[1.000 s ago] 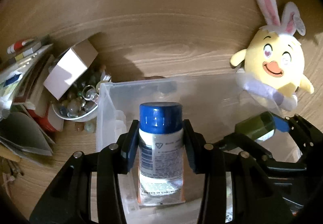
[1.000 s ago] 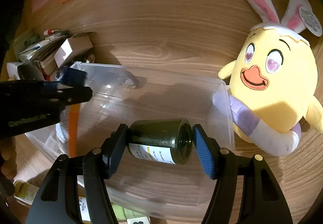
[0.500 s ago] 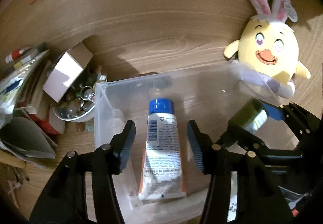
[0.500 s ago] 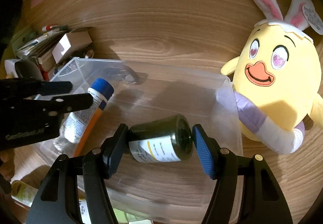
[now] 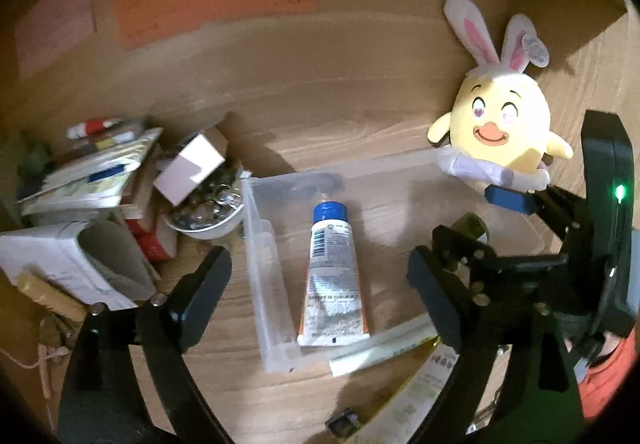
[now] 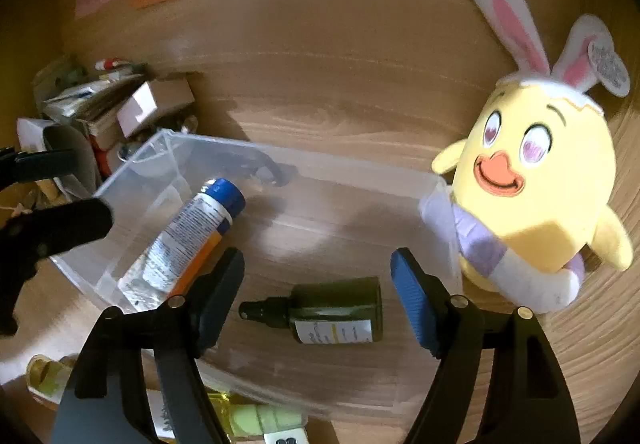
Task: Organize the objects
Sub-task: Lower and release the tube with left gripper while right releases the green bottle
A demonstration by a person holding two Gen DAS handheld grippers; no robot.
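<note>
Two items down in clear bin (image 6: 280, 163); more clutter left outside.
Blue-capped tube (image 5: 333, 276) and dark green dropper bottle (image 6: 332, 310) lying flat on bin floor. Left gripper (image 5: 320, 276) and right gripper (image 6: 318, 292) above them, tilted down, jaws opening, pads clear, nothing held. Plush chick (image 6: 528, 195) beside bin; yellow-green bottles (image 6: 256, 416) still outside, near edge.

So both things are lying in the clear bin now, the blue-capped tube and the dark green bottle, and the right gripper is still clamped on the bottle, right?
Not quite. The right wrist view shows the right gripper with jaws opening, clear of the dark green bottle, which lies loose between them. The rest holds: bottle and blue-capped tube both lie in the clear bin.
</note>
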